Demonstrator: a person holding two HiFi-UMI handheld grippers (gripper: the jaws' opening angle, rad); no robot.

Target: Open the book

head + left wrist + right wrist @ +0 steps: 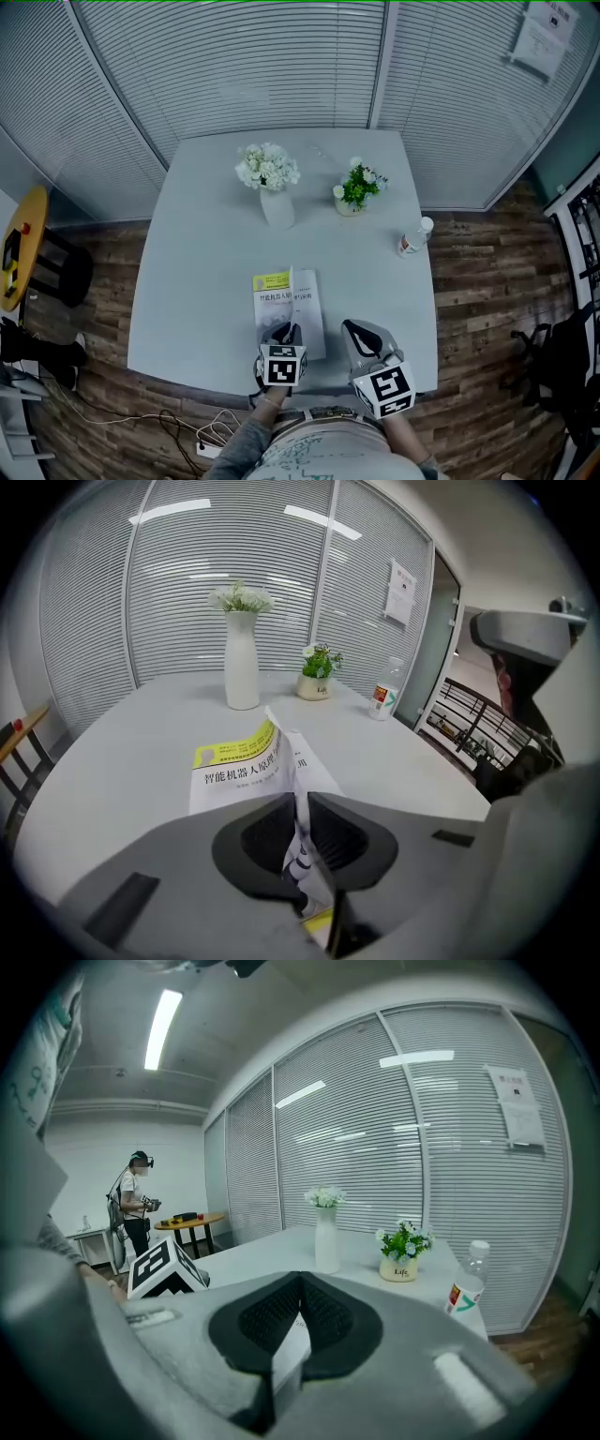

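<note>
A white book (286,300) with a yellow band and black print on its cover lies at the near edge of the grey table (206,262). My left gripper (289,330) is over the book's near end and shut on the cover (234,766), which stands up as a ridge between the pads (298,808). My right gripper (349,328) hangs just right of the book, its fingertips touching (300,1279). A white strip shows through the gap behind them; whether it is gripped I cannot tell.
A white vase of flowers (275,202) and a small potted plant (356,187) stand at the table's far side. A plastic bottle (413,236) stands near the right edge. A yellow round table (21,244) is at the left. A person (139,1204) stands far off.
</note>
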